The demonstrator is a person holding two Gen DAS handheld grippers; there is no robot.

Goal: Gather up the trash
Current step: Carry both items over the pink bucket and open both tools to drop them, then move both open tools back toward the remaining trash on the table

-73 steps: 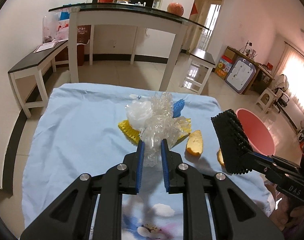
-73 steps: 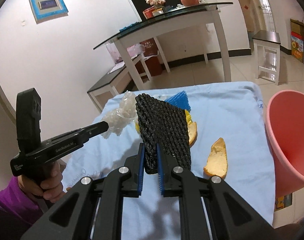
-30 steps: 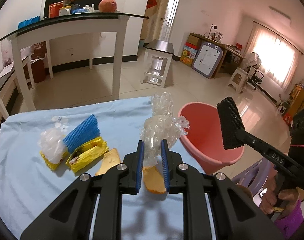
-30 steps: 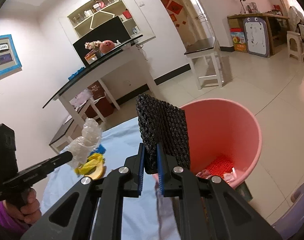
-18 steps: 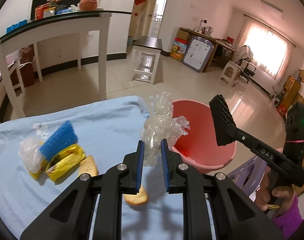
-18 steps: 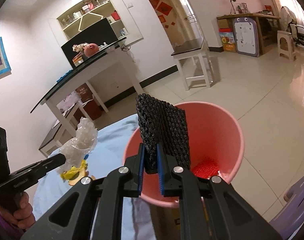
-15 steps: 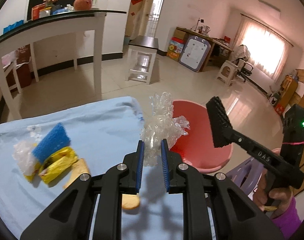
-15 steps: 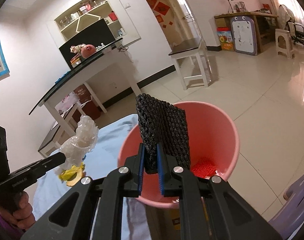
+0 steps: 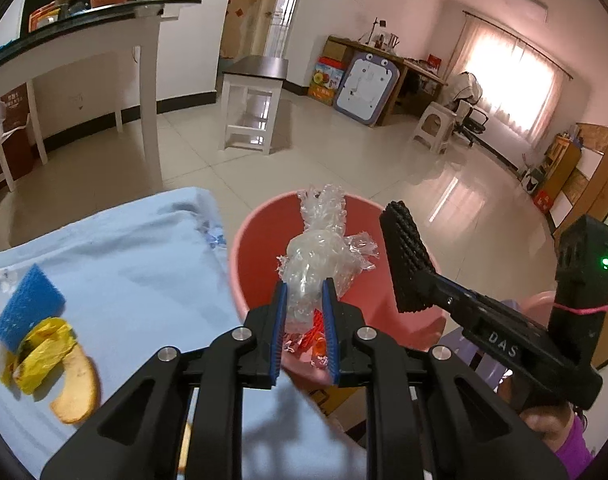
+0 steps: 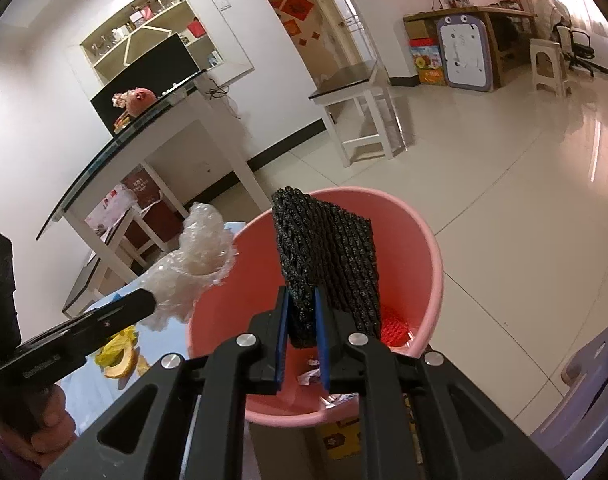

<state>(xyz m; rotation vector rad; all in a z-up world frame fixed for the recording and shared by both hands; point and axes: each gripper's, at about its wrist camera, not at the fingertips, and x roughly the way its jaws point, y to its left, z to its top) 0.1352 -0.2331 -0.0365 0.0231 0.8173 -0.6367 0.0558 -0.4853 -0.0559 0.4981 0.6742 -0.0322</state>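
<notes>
Two grippers: both of mine hang over the pink bucket [image 9: 239, 264], each one loaded.
Left gripper [image 9: 302, 312]: I have its blue-padded jaws clamped on a crumpled wad of clear plastic wrap [image 9: 324, 252], which sticks up and forward from between the fingers.
Plastic wrap, position: from the left wrist camera it sits in front of the bucket's open mouth; from the right wrist camera the same wrap [image 10: 191, 268] lies at the bucket's left rim, on the tip of the left gripper [image 10: 143, 304].
Right gripper [image 10: 299, 328]: I have its jaws pinched shut on the lower edge of a black foam mesh sheet [image 10: 328, 260], which stands upright above the fingers.
Mesh sheet, position: over the bucket's interior in the right wrist view; in the left wrist view the sheet [image 9: 404, 260] appears edge-on at the bucket's right side, on the right gripper [image 9: 420, 284].
Pink bucket [image 10: 428, 264]: it stands on the tiled floor just beside the edge of the table; red and white scraps lie at its bottom.
Table cloth [image 9: 135, 264]: light blue, to the left of the bucket.
Trash on the cloth: blue foam mesh [image 9: 27, 304], a yellow wrapper [image 9: 43, 348] touching it below, and a curved piece of peel [image 9: 77, 388] just beside the wrapper.
</notes>
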